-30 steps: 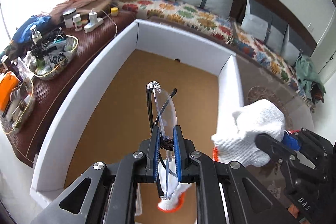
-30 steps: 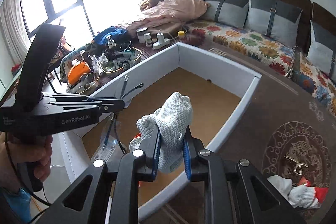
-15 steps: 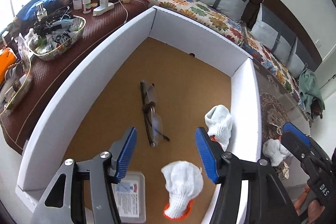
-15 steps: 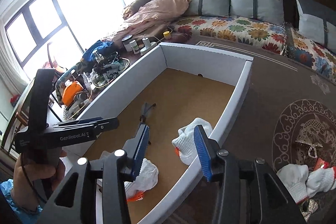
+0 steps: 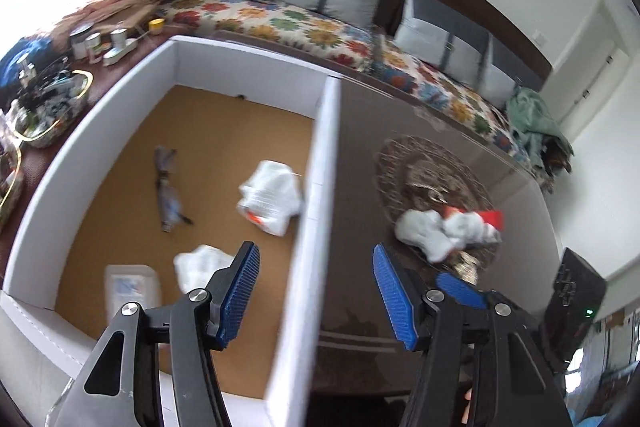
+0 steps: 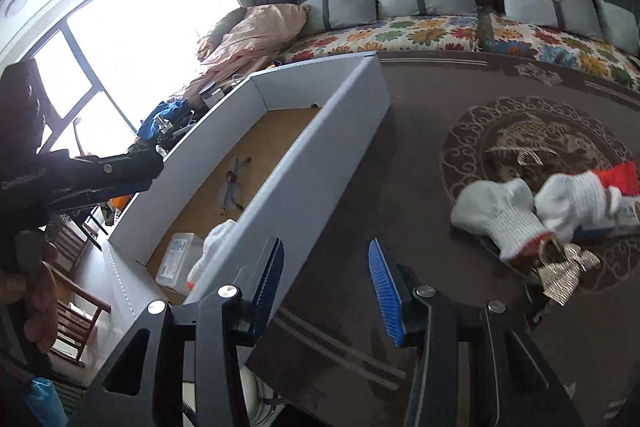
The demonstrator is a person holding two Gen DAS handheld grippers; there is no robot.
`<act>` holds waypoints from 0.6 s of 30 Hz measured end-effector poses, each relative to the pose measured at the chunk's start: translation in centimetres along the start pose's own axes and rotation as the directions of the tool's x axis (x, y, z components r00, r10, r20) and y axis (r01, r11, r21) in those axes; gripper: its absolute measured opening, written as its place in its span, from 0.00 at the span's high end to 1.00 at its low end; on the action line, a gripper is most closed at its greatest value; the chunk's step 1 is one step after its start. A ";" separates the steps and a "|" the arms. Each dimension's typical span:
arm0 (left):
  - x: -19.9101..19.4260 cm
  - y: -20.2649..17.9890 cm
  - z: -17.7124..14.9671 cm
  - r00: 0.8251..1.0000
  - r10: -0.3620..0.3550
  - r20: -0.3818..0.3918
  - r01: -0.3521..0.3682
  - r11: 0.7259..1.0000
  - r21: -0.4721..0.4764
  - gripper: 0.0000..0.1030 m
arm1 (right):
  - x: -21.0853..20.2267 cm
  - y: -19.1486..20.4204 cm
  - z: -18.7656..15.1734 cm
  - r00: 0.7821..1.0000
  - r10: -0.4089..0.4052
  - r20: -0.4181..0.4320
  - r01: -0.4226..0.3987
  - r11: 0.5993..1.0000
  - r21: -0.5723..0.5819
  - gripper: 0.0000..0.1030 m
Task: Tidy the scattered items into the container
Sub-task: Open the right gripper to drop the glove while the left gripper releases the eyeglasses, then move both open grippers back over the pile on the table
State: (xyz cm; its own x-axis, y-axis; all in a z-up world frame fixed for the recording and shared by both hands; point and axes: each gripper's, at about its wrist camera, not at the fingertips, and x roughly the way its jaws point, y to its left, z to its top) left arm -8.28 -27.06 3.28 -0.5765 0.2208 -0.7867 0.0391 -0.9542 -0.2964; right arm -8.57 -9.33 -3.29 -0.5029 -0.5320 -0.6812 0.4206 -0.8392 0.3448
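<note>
The white box (image 5: 316, 187) with a brown floor holds the safety glasses (image 5: 168, 191), two white gloves (image 5: 272, 195) (image 5: 200, 265) and a clear plastic case (image 5: 130, 289). My left gripper (image 5: 314, 287) is open and empty, straddling the box's right wall. My right gripper (image 6: 324, 287) is open and empty above the dark table near the same wall (image 6: 320, 147). On the table to the right lie two more white gloves (image 6: 496, 211) (image 6: 572, 199) with red cuffs, a small box (image 6: 624, 217) and a gold bow (image 6: 560, 275). The gloves also show in the left wrist view (image 5: 444, 229).
A brown side table left of the box carries baskets of clutter (image 5: 48, 107) and small bottles (image 5: 92, 43). A sofa with a floral cover (image 5: 280, 23) runs behind. The right gripper's blue pad (image 5: 460, 291) shows in the left wrist view.
Both grippers let go: the glasses and a glove now lie in the box. Both grippers have since swung right, toward the table with the remaining gloves.
</note>
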 end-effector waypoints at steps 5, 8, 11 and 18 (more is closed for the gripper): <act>1.3 -7.2 -2.6 0.998 -0.057 -0.034 0.059 0.996 0.070 0.41 | -3.9 -4.8 -2.2 0.998 -0.044 0.038 0.041 0.997 0.063 0.56; 3.1 -10.7 -4.7 0.995 -0.082 -0.062 0.086 0.994 0.073 0.35 | -6.7 -7.7 -3.5 0.994 -0.082 0.067 0.076 0.993 0.087 0.56; 5.4 -13.6 -7.1 0.991 -0.099 -0.094 0.105 0.993 0.058 0.35 | -9.8 -11.1 -5.0 0.986 -0.128 0.106 0.115 0.987 0.114 0.56; 9.7 -18.0 -12.1 0.992 0.005 -0.127 -0.001 1.000 0.029 0.35 | -16.2 -17.5 -10.8 0.956 -0.218 0.196 0.187 0.969 0.162 0.42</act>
State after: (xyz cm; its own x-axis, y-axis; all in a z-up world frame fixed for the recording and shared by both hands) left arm -4.75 -5.30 -5.57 -0.4679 0.2402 -0.8505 0.0163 -0.9598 -0.2801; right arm 0.40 15.18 -5.20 -0.7202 -0.3482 -0.6001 0.1910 -0.9310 0.3110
